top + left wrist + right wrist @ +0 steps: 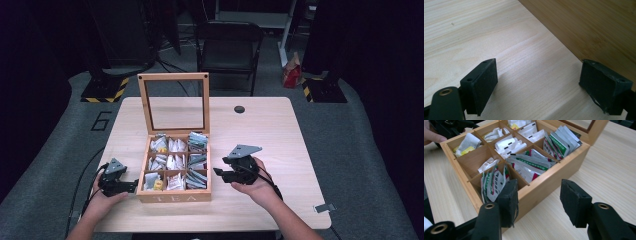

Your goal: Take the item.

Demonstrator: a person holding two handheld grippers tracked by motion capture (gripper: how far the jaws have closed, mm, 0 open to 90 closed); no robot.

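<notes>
Close in, my left gripper sits low on the pale wood table, jaws spread wide with bare grain between them, right beside the tea box. My right gripper hangs just off the box's other side, jaws likewise parted and holding nothing. Beyond the sachets, the glass lid stands upright. Farther off, grey carpet, a dark folding chair, and black-curtained gloom.
</notes>
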